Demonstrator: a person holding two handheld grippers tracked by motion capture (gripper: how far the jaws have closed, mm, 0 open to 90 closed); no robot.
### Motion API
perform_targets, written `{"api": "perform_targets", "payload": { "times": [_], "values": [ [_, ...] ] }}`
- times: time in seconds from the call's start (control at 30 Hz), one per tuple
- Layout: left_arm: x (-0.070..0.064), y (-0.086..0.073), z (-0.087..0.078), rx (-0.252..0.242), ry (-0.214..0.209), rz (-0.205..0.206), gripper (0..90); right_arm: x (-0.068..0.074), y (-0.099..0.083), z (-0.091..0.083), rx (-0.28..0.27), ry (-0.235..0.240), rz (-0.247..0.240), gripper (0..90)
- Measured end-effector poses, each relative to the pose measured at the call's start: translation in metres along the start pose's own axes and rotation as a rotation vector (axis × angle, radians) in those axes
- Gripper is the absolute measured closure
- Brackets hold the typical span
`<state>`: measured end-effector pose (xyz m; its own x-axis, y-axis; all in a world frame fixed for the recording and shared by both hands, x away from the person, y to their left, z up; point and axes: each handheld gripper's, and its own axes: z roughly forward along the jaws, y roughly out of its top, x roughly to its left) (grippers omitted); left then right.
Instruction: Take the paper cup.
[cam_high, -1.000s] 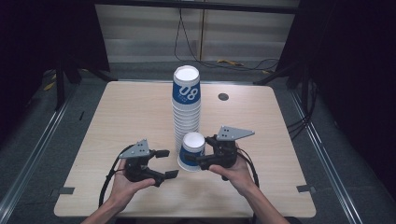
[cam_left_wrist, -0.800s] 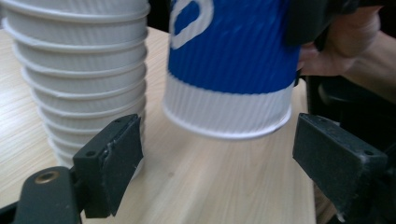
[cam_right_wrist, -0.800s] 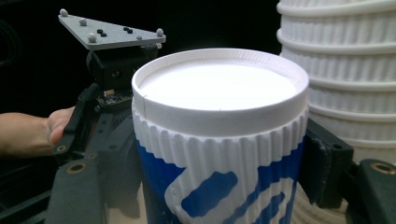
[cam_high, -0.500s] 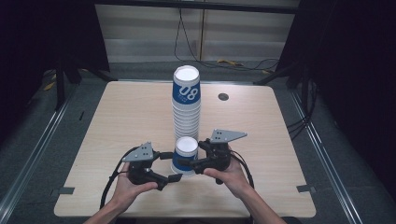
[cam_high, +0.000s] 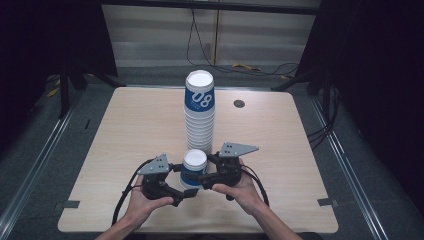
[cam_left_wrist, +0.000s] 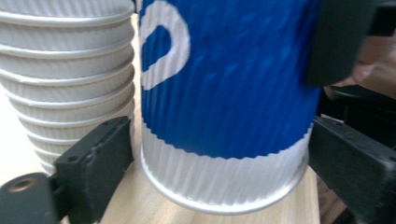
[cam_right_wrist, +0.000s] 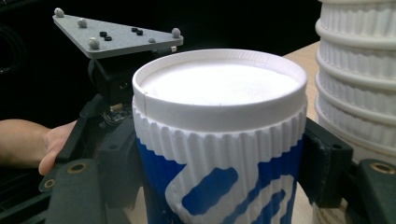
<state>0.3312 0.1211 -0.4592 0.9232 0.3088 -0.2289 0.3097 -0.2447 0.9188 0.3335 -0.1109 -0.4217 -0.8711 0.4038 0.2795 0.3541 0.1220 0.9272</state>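
Note:
One blue-and-white ribbed paper cup (cam_high: 194, 167) stands upside down near the table's front edge, just in front of a tall stack of the same cups (cam_high: 200, 115). My right gripper (cam_high: 201, 169) is shut on this cup (cam_right_wrist: 219, 140) just under its upturned base, a pad pressed to each side. From the other side, my left gripper (cam_high: 183, 179) straddles the cup's lower white rim (cam_left_wrist: 219, 186). It is open, with a thin gap at one jaw. The stack (cam_left_wrist: 65, 70) rises right behind.
The wooden table (cam_high: 125, 130) has a small dark round disc (cam_high: 239, 103) at its back right. The cup stack (cam_right_wrist: 359, 70) stands close to my right gripper's outer jaw. Black frames and cables surround the table on the floor.
The right gripper has drawn the single cup nearer the front edge. The left gripper has come in from the left and now has its jaws around the cup's rim.

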Motion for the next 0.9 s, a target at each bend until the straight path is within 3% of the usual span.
{"api": "perform_targets", "payload": {
  "times": [0.13, 0.27, 0.73, 0.9],
  "values": [
    [0.001, -0.001, 0.001, 0.008, 0.021, -0.002, 1.2, 0.001, -0.003, 0.001, -0.012, -0.015, -0.018, 27.6],
    [-0.001, 0.000, 0.001, -0.010, 0.000, 0.016, 11.2, 0.004, -0.006, 0.004, -0.008, -0.025, -0.032, 27.5],
    [-0.003, -0.003, 0.005, 0.007, -0.021, 0.025, 11.2, 0.011, -0.007, 0.010, -0.019, 0.007, -0.025, 27.4],
    [-0.007, -0.001, 0.002, 0.001, 0.004, 0.067, 13.0, 0.012, -0.005, 0.009, -0.016, 0.009, -0.017, 26.9]
  ]
}}
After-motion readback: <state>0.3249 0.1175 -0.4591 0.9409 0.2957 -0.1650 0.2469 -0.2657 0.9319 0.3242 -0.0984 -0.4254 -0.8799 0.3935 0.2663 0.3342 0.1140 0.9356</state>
